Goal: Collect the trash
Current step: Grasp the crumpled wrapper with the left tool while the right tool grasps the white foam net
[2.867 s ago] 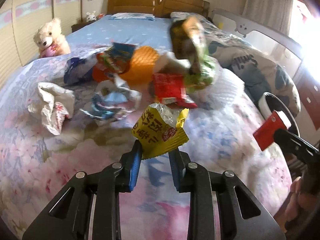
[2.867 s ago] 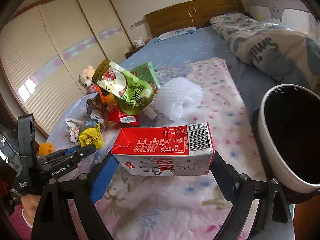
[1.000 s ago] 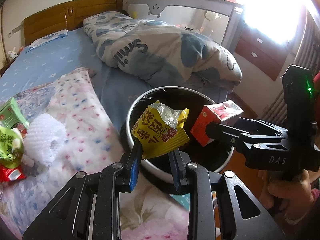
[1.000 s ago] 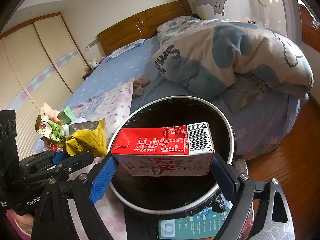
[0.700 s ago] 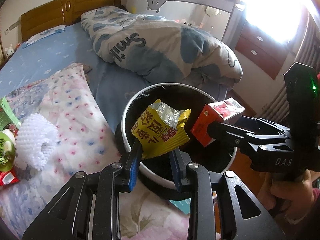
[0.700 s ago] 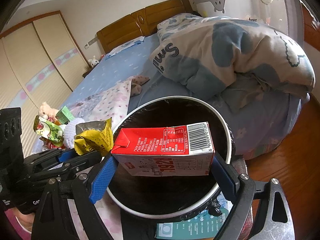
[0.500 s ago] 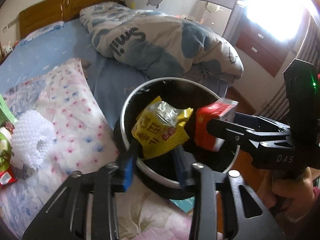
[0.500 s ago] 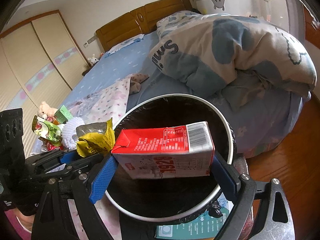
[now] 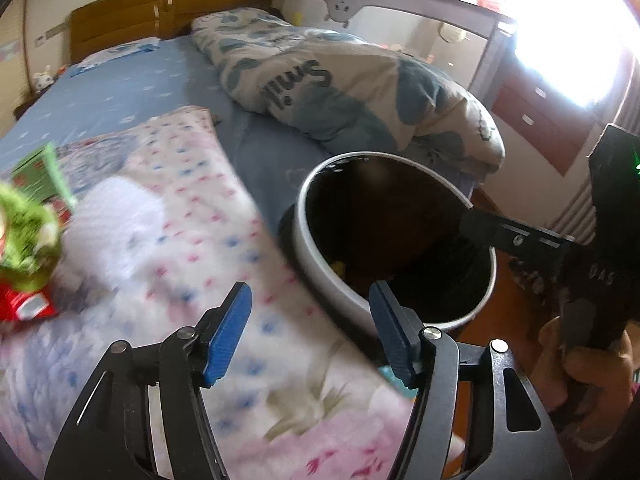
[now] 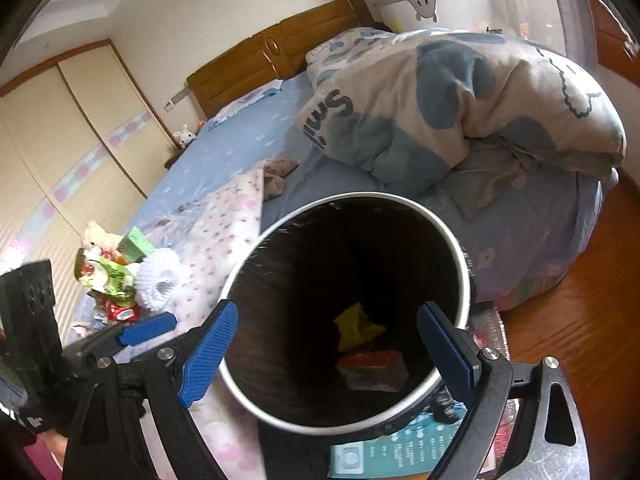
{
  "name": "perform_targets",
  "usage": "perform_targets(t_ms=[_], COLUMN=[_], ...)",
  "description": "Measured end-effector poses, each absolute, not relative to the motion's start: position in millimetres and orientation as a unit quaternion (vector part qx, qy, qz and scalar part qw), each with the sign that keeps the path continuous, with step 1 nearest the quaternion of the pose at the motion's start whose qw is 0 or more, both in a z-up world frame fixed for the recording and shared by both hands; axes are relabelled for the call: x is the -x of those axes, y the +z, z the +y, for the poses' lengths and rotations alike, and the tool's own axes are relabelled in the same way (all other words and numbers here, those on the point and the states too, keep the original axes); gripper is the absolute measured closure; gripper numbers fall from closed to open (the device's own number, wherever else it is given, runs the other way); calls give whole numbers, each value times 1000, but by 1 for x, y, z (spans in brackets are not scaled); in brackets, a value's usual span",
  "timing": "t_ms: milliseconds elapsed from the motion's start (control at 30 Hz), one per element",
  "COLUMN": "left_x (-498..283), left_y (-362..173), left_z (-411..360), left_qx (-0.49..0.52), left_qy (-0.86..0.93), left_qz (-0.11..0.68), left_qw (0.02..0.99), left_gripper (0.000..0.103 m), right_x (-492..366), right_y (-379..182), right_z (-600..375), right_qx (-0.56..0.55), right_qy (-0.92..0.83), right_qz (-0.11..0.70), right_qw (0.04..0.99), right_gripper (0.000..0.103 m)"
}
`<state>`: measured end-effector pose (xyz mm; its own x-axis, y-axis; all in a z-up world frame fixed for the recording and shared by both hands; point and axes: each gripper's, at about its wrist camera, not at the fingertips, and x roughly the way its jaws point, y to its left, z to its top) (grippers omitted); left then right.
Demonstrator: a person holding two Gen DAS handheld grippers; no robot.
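Note:
The white-rimmed trash bin (image 10: 248, 264) stands beside the bed, right under my right gripper (image 10: 328, 356). That gripper is open with nothing between its blue pads. At the bin's dark bottom lie a yellow snack wrapper (image 10: 356, 328) and a red carton (image 10: 372, 368). My left gripper (image 9: 308, 332) hovers over the bed's edge next to the bin (image 9: 304, 232); its jaws are opening and nothing is between them. More trash sits on the bed: a green packet (image 10: 114, 280), a white foam net (image 10: 158, 280) and a red wrapper (image 9: 24, 304).
A rolled quilt (image 10: 460, 100) lies across the bed behind the bin. A teal booklet (image 10: 384, 452) lies on the wooden floor (image 10: 580, 340) by the bin's base. A person's hand (image 9: 580, 360) holds the right gripper at the right edge. A crib rail and drawers stand beyond.
The yellow wrapper dropped from my left gripper and the red carton from my right; both now lie in the bin. The left jaws spread wider and the left view swung toward the bed.

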<state>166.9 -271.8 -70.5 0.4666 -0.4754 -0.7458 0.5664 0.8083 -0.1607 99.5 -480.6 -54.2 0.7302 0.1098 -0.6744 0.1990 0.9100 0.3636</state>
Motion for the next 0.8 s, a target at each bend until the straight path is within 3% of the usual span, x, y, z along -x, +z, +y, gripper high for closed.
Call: perform_targets(t_ms=[800], left_x=[-151], left_y=[-79], left_z=[-124], left_qx=[19], left_qy=[-173], left_qz=[415], left_qw=[893], left_gripper=[38], right_x=[-118], right_y=[-58], right_z=[-338], right_qx=[-171], right_qy=[80], right_qz=[364], right_qw=[912], right_gripper=[11])
